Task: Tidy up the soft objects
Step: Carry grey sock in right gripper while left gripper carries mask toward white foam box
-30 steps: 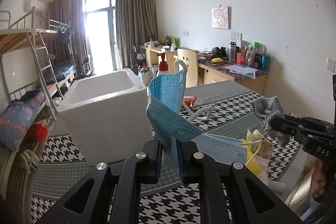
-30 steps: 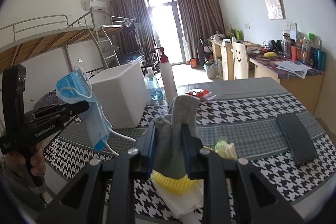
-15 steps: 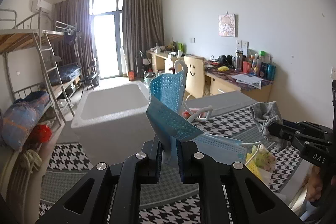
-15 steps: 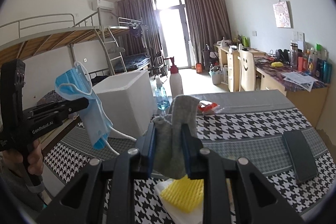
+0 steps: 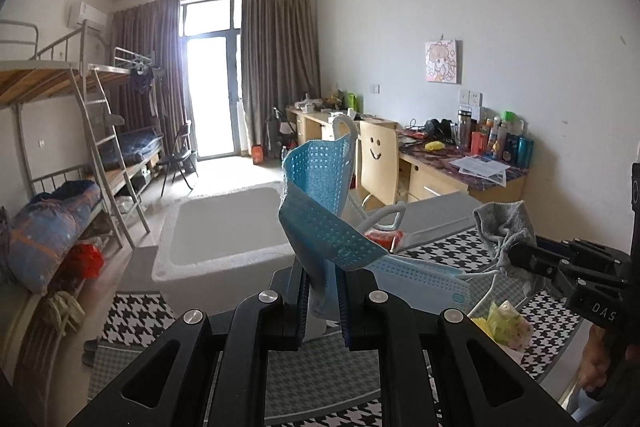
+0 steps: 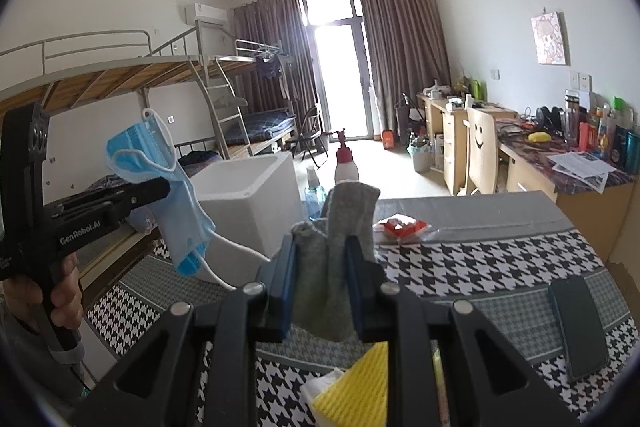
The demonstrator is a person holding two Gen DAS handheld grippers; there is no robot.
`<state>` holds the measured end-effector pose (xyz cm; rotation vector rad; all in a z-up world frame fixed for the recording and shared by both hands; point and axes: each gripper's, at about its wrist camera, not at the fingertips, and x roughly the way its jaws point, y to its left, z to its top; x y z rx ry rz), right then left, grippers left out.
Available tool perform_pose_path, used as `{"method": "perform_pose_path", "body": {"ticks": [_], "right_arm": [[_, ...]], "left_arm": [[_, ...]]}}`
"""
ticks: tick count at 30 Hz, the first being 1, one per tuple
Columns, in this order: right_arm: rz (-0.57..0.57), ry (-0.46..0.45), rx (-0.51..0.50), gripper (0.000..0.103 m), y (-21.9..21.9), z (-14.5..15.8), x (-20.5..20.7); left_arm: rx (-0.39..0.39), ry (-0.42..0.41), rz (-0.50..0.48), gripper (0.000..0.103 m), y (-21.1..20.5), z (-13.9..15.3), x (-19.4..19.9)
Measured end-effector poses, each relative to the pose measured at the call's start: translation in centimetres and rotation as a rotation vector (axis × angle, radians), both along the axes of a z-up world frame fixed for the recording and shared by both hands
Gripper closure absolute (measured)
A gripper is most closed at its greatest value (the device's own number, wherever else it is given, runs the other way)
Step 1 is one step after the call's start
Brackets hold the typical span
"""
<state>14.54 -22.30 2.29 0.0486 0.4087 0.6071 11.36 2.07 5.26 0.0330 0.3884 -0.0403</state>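
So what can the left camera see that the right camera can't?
Only the left view shows inside the white foam box. Only the right view shows the black phone, the spray bottle and the yellow sponge. Both show the blue mask in the left gripper and the grey sock in the right gripper.

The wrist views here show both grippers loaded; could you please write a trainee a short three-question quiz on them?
1. True or false: the left gripper is shut on a mask.
2. What does the right gripper hold? A) sponge B) grey cloth C) phone
3. Fill in: behind the mask stands an open white foam ____.

Key: 1 true; 2 B; 3 box.
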Motion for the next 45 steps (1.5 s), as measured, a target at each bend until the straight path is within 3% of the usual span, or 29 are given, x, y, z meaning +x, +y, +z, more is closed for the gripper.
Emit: {"method": "perform_pose_path", "body": {"ticks": [26, 45], "right_arm": [[-0.001, -0.068, -0.042, 0.076, 2.7, 3.4, 2.3], [0.015, -0.073, -0.054, 0.076, 4.5, 4.6, 4.4]], "left_arm": [[-0.008, -0.011, 0.060, 0.089, 1.3, 1.9, 3.0], [0.001, -0.017, 0.159, 0.089, 2.7, 3.2, 5.9]]}}
